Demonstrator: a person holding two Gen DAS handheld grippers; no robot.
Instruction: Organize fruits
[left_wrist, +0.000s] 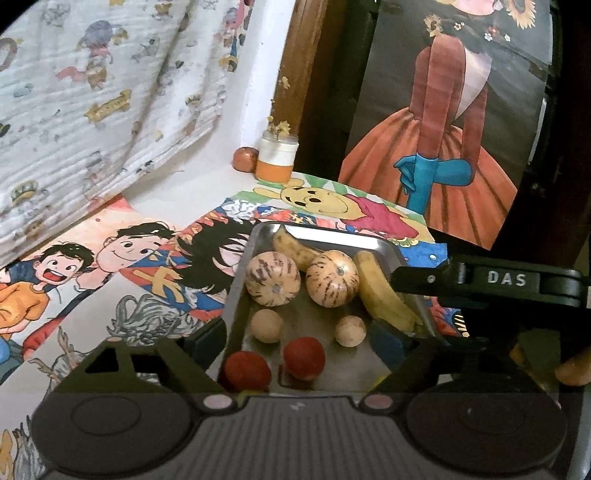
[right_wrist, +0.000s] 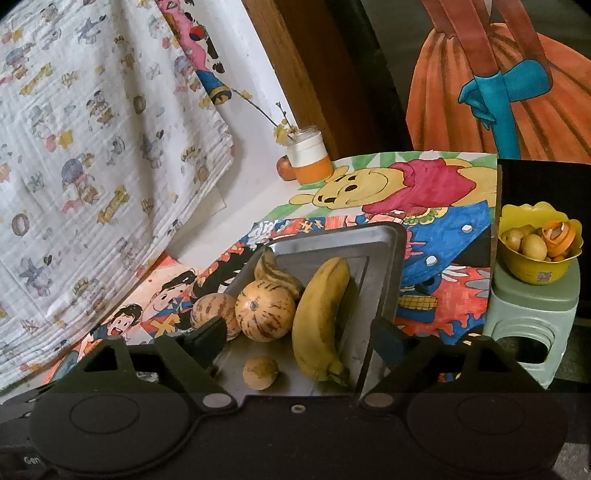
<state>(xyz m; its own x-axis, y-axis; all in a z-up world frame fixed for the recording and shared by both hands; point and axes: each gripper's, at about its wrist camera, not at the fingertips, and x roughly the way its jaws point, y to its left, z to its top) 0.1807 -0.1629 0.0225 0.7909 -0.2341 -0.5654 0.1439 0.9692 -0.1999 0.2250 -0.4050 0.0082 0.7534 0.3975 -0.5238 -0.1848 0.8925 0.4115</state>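
Observation:
A metal tray (left_wrist: 332, 242) lies on a table covered with cartoon drawings. It holds two striped melons (left_wrist: 272, 278) (left_wrist: 332, 278), two bananas (left_wrist: 384, 291) (left_wrist: 295, 245), two small beige round fruits (left_wrist: 266, 325) and two red fruits (left_wrist: 304, 357). My left gripper (left_wrist: 299, 338) hovers open over the tray's near end, with nothing pressed between its fingers. My right gripper (right_wrist: 297, 338) is open too, low over the near banana (right_wrist: 317, 317) and a striped melon (right_wrist: 265, 309). Its black body (left_wrist: 491, 286) shows at the right in the left wrist view.
An orange-and-white jar (right_wrist: 310, 158) with a twig and a small reddish fruit (right_wrist: 286, 168) stand in the far corner. A yellow bowl (right_wrist: 535, 269) of fruit rests on a green stool (right_wrist: 532, 317) to the right of the table. A printed cloth (left_wrist: 92, 103) hangs at left.

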